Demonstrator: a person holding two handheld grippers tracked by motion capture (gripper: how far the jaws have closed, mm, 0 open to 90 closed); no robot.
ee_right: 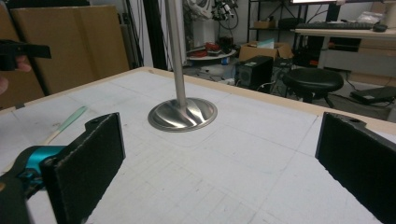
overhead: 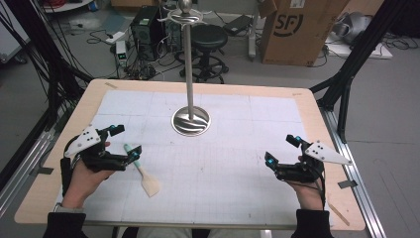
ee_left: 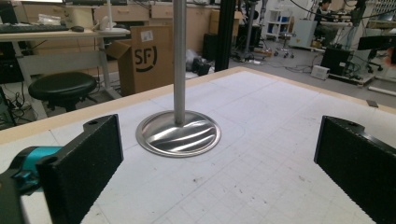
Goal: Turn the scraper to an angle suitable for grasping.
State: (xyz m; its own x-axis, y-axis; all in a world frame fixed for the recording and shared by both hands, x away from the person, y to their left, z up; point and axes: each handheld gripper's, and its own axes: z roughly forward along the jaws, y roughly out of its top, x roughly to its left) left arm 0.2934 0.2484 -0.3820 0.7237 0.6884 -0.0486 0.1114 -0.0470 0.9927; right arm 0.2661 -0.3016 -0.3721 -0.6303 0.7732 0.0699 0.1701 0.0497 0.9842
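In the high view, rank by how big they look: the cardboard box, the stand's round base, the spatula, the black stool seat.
1. cardboard box
2. spatula
3. round base and black stool seat: alike; the stool stands farther off.

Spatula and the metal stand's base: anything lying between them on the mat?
No. In the high view the stretch of white mat between the spatula and the stand's base is bare.

A light wooden table (overhead: 317, 106) carries a white gridded mat (overhead: 237, 148). On the mat stands a metal stand (overhead: 190, 120) on its round base, and 1 spatula (overhead: 143, 173) lies flat near the left side.
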